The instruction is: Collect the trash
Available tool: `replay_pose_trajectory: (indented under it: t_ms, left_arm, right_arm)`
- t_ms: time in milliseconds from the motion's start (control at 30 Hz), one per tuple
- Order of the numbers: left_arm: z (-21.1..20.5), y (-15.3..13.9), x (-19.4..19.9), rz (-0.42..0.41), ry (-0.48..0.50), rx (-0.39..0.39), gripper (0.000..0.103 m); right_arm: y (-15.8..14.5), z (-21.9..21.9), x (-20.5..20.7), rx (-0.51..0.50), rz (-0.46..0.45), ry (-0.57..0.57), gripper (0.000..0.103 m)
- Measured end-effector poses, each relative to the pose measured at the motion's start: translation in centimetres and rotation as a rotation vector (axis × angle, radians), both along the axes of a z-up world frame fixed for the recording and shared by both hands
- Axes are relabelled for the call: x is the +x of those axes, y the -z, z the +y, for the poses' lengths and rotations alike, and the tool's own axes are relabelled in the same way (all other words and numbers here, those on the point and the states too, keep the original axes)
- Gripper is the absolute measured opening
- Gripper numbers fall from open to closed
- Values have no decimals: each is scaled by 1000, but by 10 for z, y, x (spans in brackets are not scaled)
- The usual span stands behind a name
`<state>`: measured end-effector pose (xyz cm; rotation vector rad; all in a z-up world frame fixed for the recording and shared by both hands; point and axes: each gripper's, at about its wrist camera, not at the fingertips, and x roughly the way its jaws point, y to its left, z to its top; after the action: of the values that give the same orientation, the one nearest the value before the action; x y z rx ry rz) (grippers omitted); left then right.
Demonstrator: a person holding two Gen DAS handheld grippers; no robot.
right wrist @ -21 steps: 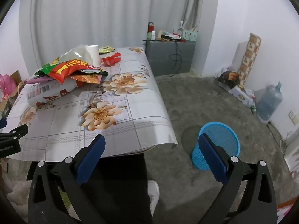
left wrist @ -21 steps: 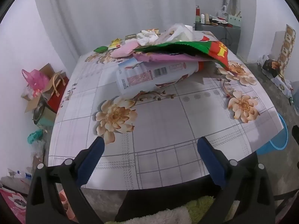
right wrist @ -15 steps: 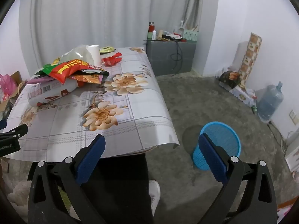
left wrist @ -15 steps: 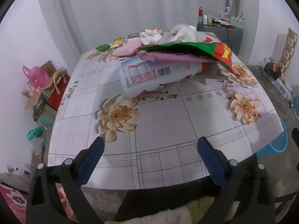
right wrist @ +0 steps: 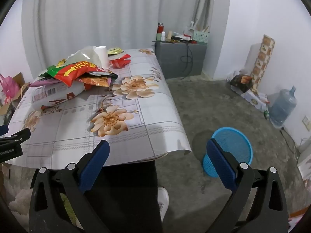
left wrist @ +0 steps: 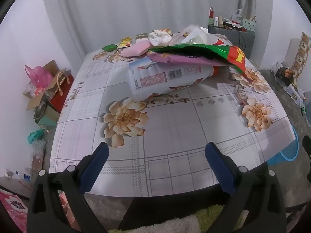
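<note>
Beside table, empty blue basket

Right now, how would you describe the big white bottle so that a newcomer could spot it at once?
Find the table with the flowered cloth; a heap of trash covers its far half. At the near edge of that heap lies the white bottle, on its side, partly under a purple wrapper and a red and green snack bag. It alone is a rigid container bearing a barcode label.

"GenRobot.AI" on left hand-held gripper
</note>
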<state>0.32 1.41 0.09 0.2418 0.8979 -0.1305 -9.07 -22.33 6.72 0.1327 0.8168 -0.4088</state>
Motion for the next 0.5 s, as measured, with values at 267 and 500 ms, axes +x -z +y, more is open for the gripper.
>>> replay_pose_trajectory:
  t_ms: [267,500]
  left_arm:
    - [0,1,0,-2,-5,-3,97]
    - [0,1,1,-1,-5,-5,97]
  right_arm:
    - [-1,3,1,-3,-1,-2,95]
    - [-1,3,3,-3,-3,-4,95]
